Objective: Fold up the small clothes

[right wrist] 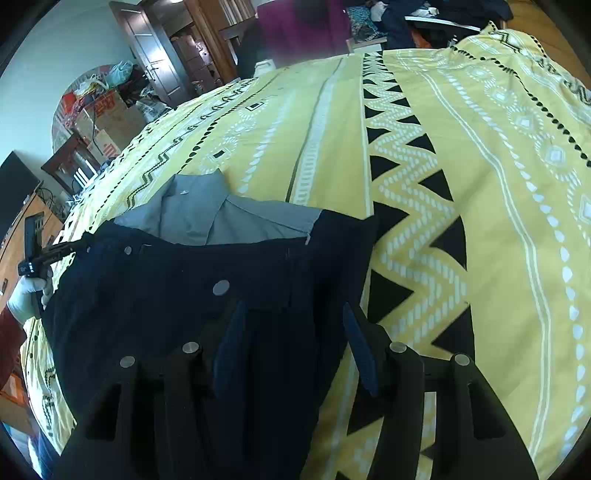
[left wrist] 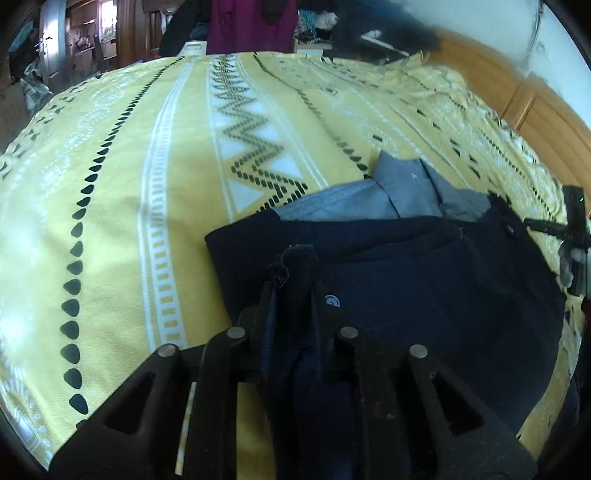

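A dark navy garment (left wrist: 424, 288) lies on the yellow patterned bedspread (left wrist: 147, 166), with a grey collared part (left wrist: 406, 184) showing at its far edge. My left gripper (left wrist: 293, 291) is shut on a bunched-up fold of the navy cloth at the garment's near left corner. In the right wrist view the navy garment (right wrist: 166, 295) carries a round metal snap (right wrist: 221, 287) and the grey part (right wrist: 207, 218) lies beyond it. My right gripper (right wrist: 295, 325) stands open over the garment's near right edge. Cloth lies between its fingers, and the pads are apart from it.
A person in a maroon top (left wrist: 251, 26) stands at the far side of the bed. Wooden panelling (left wrist: 535, 122) runs along the right. Boxes and bags (right wrist: 107, 107) are piled by a door. A gloved hand (right wrist: 26, 295) shows at the garment's left edge.
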A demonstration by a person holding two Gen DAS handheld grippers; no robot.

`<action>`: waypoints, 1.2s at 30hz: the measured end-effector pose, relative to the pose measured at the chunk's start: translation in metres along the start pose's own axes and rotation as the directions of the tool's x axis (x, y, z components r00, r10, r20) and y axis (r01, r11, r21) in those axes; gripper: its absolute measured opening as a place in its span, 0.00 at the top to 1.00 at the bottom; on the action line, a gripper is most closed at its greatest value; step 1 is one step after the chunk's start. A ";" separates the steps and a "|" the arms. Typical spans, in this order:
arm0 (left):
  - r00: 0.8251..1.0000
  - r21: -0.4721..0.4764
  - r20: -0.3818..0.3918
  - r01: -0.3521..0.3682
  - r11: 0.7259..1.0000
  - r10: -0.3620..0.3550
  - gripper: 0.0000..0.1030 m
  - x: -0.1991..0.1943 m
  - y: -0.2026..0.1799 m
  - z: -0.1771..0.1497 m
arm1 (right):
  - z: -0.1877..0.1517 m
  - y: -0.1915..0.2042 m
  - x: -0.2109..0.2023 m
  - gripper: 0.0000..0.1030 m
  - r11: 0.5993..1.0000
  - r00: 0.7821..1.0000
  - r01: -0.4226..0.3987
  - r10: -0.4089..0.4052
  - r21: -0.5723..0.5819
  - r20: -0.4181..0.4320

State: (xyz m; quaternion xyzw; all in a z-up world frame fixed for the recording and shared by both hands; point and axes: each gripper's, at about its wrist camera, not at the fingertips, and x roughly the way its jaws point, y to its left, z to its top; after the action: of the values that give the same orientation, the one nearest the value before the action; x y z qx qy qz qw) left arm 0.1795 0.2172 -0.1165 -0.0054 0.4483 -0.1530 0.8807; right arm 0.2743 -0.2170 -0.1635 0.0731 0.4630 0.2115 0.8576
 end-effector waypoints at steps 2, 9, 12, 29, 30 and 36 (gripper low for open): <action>1.000 -0.003 -0.001 0.009 1.000 -0.009 0.85 0.000 0.001 0.001 | 0.005 -0.001 0.008 0.43 1.000 1.000 0.004 -0.004 -0.013 -0.013; 1.000 0.001 -0.019 -0.002 1.000 0.002 0.77 0.011 -0.001 -0.002 | 0.016 0.004 0.035 0.43 0.999 0.998 -0.024 0.023 -0.023 -0.050; 1.000 -0.001 -0.008 0.000 1.000 0.000 0.77 0.012 0.000 -0.004 | 0.012 0.013 0.043 0.51 0.998 0.997 -0.012 0.007 -0.066 -0.073; 0.989 -0.006 0.144 -0.039 0.999 0.040 0.95 -0.031 -0.004 0.037 | 0.041 0.022 -0.036 0.90 0.998 0.985 -0.008 0.018 -0.060 0.172; 0.988 -0.001 0.146 -0.046 0.999 0.046 0.95 -0.028 -0.005 0.045 | 0.048 0.017 -0.037 0.90 0.999 0.983 -0.009 0.018 -0.050 0.183; 0.983 -0.043 0.011 -0.180 0.983 0.181 0.98 0.040 0.022 0.057 | 0.067 -0.020 0.012 0.90 1.000 0.992 0.019 -0.022 0.023 0.121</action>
State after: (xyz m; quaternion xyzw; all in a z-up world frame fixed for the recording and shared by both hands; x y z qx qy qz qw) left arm 0.2522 0.2204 -0.1171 0.0159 0.4435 -0.0630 0.8939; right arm 0.3413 -0.2250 -0.1418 0.0903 0.4131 0.1927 0.8855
